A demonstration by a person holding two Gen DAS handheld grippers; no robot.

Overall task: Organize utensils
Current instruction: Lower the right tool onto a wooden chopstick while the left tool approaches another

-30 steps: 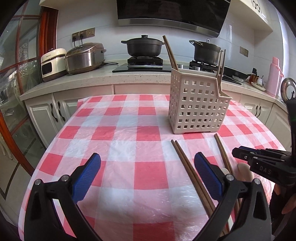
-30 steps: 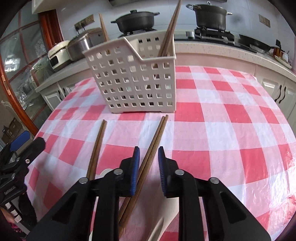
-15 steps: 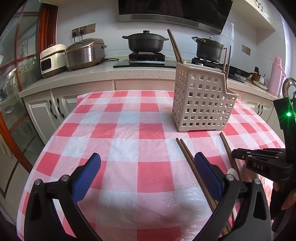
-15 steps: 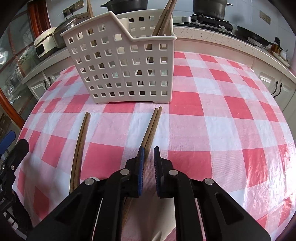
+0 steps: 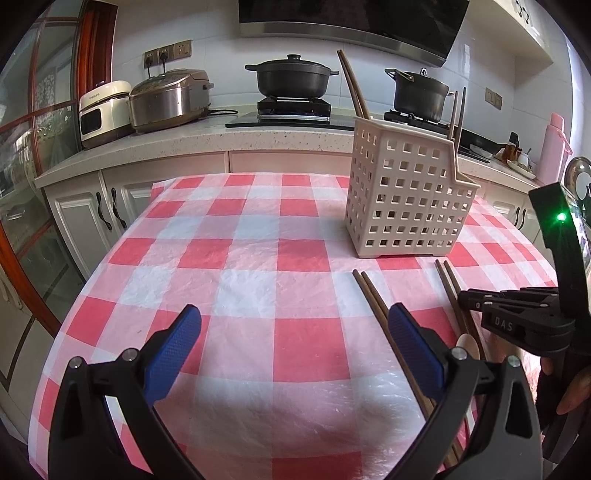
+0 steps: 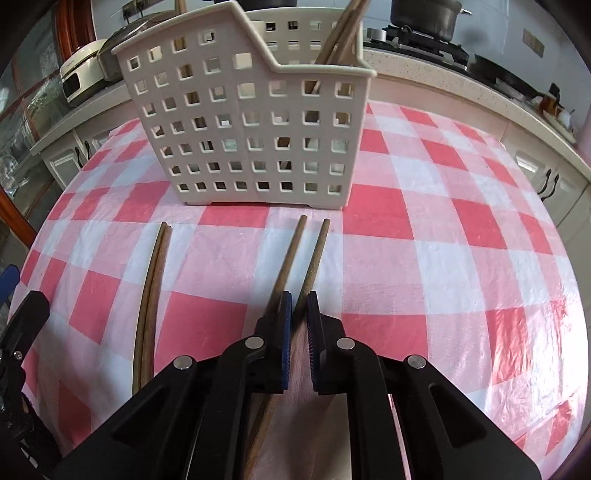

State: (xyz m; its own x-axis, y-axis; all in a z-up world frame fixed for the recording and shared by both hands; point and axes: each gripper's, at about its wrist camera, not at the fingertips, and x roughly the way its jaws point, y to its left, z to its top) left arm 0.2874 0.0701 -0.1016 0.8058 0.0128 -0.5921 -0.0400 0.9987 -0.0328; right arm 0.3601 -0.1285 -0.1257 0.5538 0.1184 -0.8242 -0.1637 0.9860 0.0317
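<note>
since a second ago my right gripper (image 6: pixel 298 325) has dropped closer to the cloth and its jaws have narrowed onto the right-hand pair of brown wooden chopsticks (image 6: pixel 295 254), whose far tips, together before, now stand apart. one stick runs between the blue pads (image 6: pixel 285 332), the other slips under the left finger; the jaws are pinched almost together on the pair.

the red-and-white checked plastic tablecloth (image 5: pixel 258 266) covers the table. on it, beyond the sticks, stands the cream perforated plastic utensil basket (image 6: pixel 251 122), upright, with more brown chopsticks (image 6: pixel 340 33) leaning out of it. the left-hand pair of brown wooden chopsticks (image 6: pixel 151 295) lies flat on the cloth, sticks touching, just beside the pair i hold and apart from the basket.

my left gripper (image 5: pixel 295 347) hovers over the cloth with its jaws wide and nothing between them; the left-hand pair passes under its right finger. a pale spoon bowl (image 5: pixel 468 345) shows just beyond that finger.
</note>
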